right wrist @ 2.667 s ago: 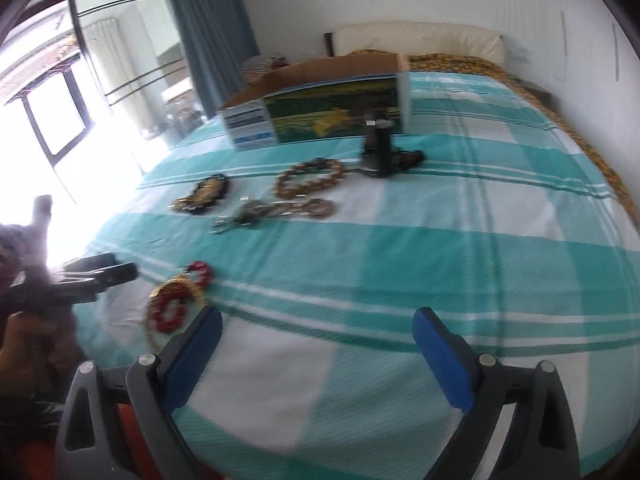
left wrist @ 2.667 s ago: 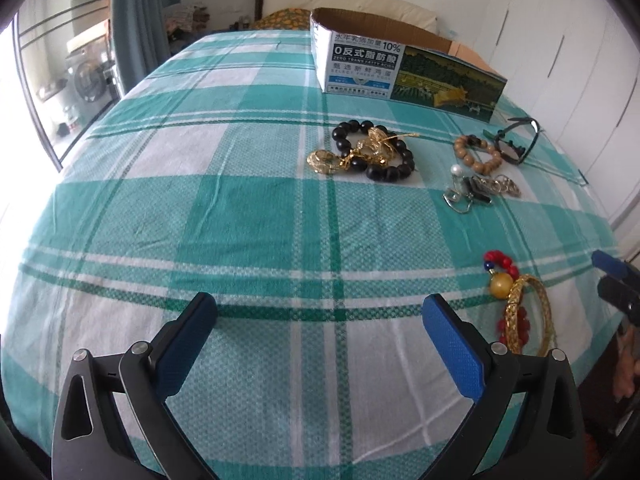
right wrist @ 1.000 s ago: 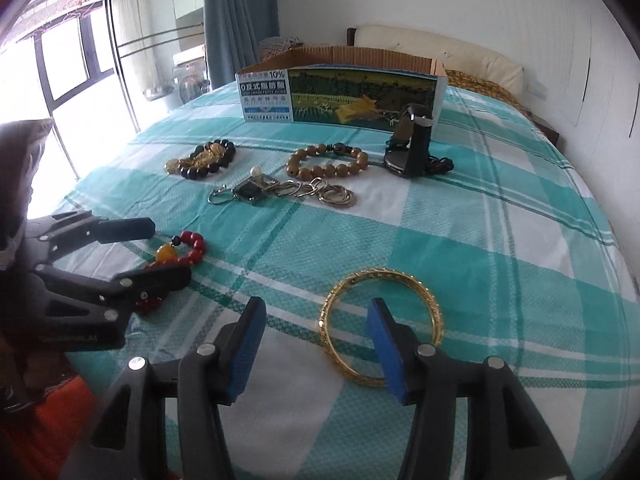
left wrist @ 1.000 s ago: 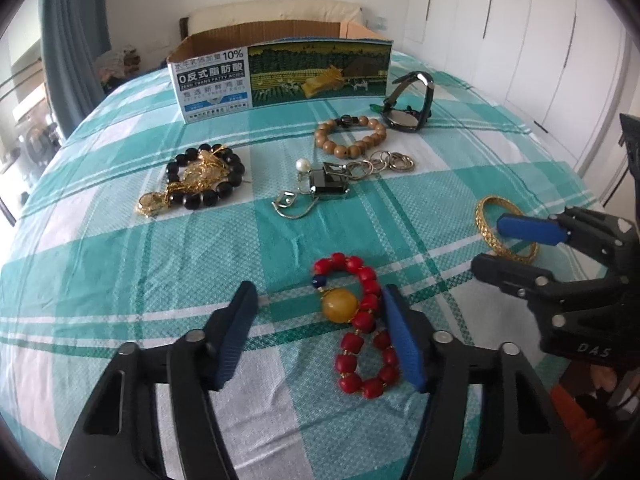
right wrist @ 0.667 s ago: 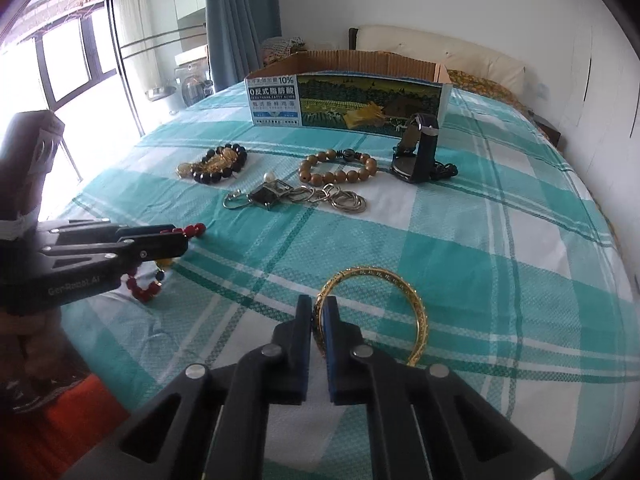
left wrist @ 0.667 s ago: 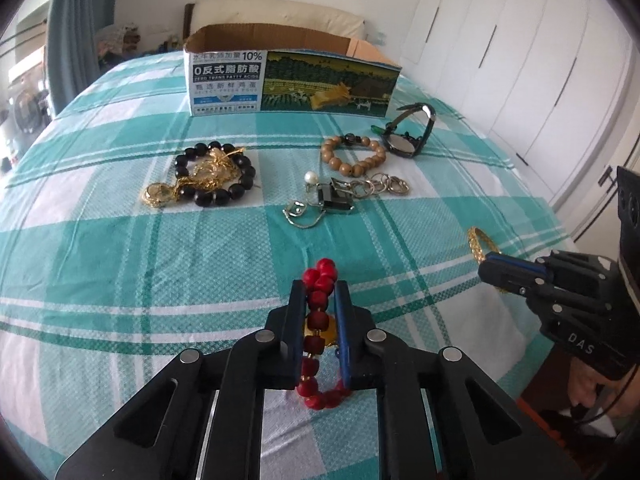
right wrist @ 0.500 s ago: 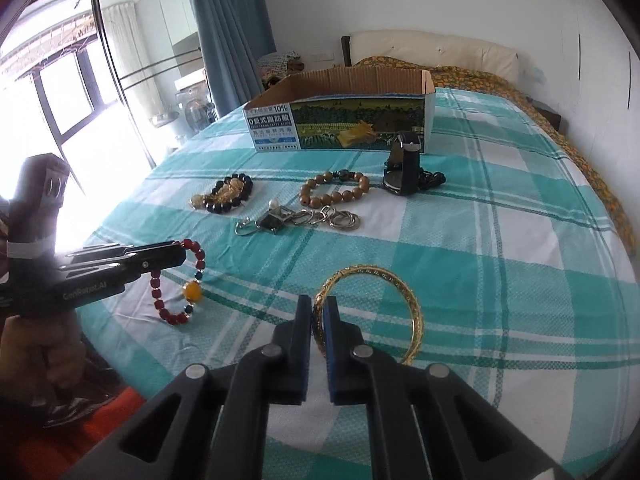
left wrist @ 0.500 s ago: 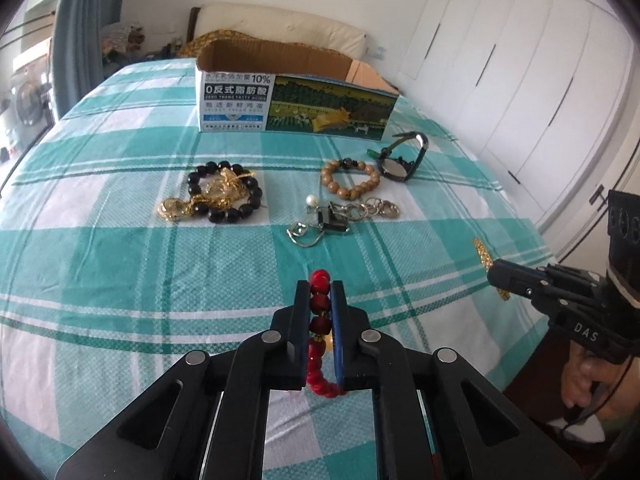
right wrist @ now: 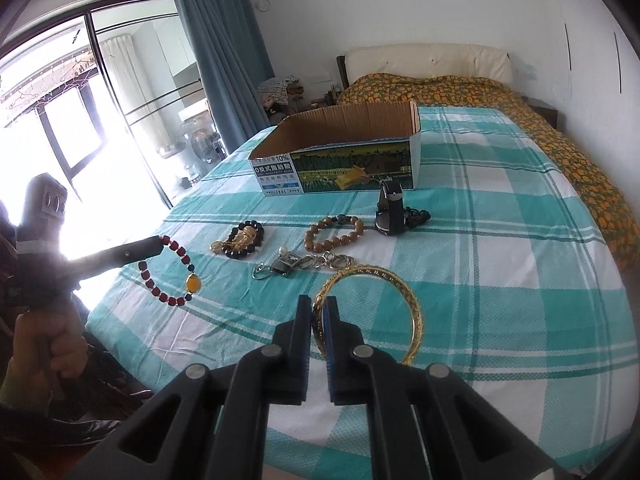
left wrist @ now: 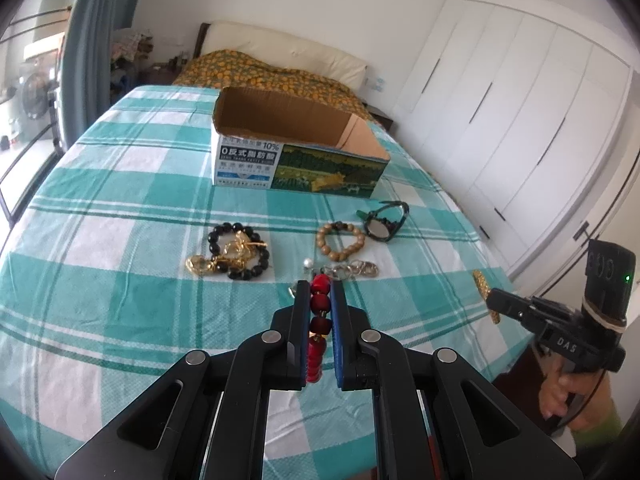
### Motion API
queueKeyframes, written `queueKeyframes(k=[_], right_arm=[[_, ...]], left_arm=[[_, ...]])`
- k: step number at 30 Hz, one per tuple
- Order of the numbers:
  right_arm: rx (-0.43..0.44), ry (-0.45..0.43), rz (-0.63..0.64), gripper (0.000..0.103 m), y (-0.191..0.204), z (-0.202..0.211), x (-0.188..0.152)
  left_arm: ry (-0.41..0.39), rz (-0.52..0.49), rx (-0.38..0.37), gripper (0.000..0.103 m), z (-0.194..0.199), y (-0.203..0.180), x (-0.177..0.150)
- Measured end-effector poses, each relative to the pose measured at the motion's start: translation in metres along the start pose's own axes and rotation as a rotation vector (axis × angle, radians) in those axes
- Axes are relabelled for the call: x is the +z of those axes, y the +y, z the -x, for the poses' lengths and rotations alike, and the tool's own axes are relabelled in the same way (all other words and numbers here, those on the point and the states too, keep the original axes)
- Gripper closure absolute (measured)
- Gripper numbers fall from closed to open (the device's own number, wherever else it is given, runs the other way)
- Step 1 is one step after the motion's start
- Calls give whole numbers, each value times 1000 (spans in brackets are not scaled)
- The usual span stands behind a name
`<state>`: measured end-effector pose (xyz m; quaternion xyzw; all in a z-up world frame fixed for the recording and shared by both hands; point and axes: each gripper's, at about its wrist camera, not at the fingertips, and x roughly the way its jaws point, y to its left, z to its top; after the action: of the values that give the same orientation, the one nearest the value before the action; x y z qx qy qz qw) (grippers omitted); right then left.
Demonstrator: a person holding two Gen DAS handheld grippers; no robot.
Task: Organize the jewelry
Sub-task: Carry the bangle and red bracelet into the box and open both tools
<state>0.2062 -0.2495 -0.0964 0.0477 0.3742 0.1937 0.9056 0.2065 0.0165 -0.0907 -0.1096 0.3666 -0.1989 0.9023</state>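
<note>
Left wrist view: left gripper [left wrist: 320, 292] pinches one red bracelet [left wrist: 319, 320]; right gripper [right wrist: 318, 312] clamps one gold bangle [right wrist: 384, 300].

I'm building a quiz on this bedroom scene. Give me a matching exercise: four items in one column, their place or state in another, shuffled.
1. red bead bracelet
2. gold bangle
3. cardboard box
4. wooden bead bracelet

A. open, standing on the bed
B. clamped in the right gripper
C. lying beside the watch
D. clamped in the left gripper

Pairs: 1-D, 2-B, 3-A, 4-C
</note>
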Motion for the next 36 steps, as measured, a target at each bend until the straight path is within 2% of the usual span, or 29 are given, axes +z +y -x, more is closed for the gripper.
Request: queueKeyframes(k=[6,11,17,21,26,29,32,36], right_arm=[[12,4,40,97,7,3,15],[4,-4,110,97,14,2,38],[-4,-36,189,97,13,-7,96],[-9,-59,212,97,6,-24,146],[19,-46,200,97,-13,-70,209],[30,-9,198,97,-23,-111,239],[24,54,186,97,-32,-163,263],[-12,121,178,97,-38,-225,279]], left_arm=[[-13,-30,3,96,4,-1,18],[-27,-47,-7,96,5,3,46],[-61,-95,-2,96,5,2,105],[-73,-121,2,96,-11,1,152],[-31,-113,-11,96,-61,8,199],[10,-104,-6,96,-101,14,217],[52,-105,19,96,-140,19,228],[104,-107,59,96,-183,27,230]])
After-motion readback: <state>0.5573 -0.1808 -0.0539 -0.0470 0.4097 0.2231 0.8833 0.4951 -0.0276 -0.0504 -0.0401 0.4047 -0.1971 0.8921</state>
